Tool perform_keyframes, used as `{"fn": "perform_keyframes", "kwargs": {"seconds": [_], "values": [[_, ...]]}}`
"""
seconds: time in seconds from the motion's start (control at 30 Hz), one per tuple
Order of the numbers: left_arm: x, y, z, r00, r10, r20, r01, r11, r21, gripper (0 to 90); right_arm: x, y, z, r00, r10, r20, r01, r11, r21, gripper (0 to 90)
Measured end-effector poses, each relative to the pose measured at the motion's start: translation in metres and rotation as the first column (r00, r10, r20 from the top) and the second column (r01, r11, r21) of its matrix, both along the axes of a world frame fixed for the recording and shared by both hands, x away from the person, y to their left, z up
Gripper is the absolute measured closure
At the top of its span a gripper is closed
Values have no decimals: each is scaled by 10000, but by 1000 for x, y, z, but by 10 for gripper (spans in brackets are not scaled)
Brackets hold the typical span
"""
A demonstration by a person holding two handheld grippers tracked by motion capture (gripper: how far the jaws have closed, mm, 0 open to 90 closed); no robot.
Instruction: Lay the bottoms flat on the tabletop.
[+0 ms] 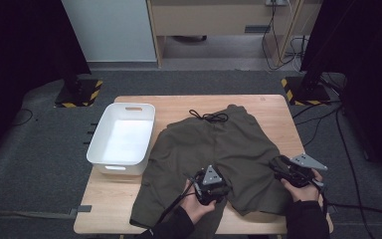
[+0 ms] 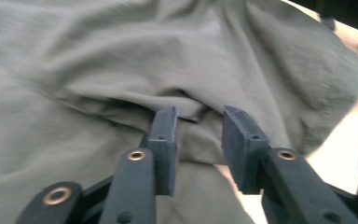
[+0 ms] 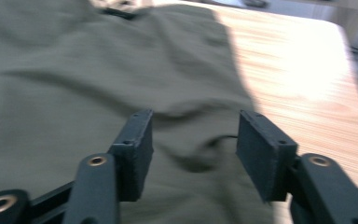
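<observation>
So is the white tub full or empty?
Empty. The white tub at the table's left side shows only its bare white floor in the high view; the green shorts lie beside it on the wood, not inside.

A light wooden table (image 1: pixel 273 107) sits mid-frame in the high view, on dark grey carpet; a white plastic bin (image 1: pixel 122 138) rests on its left part; olive-green shorts (image 1: pixel 214 154) lie spread over the centre and right, their black drawstring (image 1: pixel 209 116) coiled toward the table's upper edge; bare wood shows at lower left.
</observation>
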State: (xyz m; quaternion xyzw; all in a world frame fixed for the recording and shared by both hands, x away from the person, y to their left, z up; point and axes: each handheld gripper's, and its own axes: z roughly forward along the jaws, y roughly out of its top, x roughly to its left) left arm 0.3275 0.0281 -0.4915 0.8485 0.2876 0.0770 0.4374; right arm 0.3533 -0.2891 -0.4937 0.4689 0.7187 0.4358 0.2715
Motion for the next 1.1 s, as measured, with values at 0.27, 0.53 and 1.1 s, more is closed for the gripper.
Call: {"fn": "perform_keyframes", "kwargs": {"seconds": [0.27, 0.53, 1.1], "values": [[4, 53, -4, 9929, 912, 762, -980, 9910, 910, 490, -33, 28, 0, 9888, 1455, -344, -1441, 9888, 386, 340], [13, 94, -29, 9795, 1886, 711, -1973, 9692, 1475, 430, -51, 64, -16, 9573, 2719, -985, -2726, 9621, 67, 302], [38, 101, -42, 9602, 2547, 1146, -2705, 9502, 1547, 442, -15, 70, -19, 9551, 2678, -1267, -2726, 9619, -216, 900]]}}
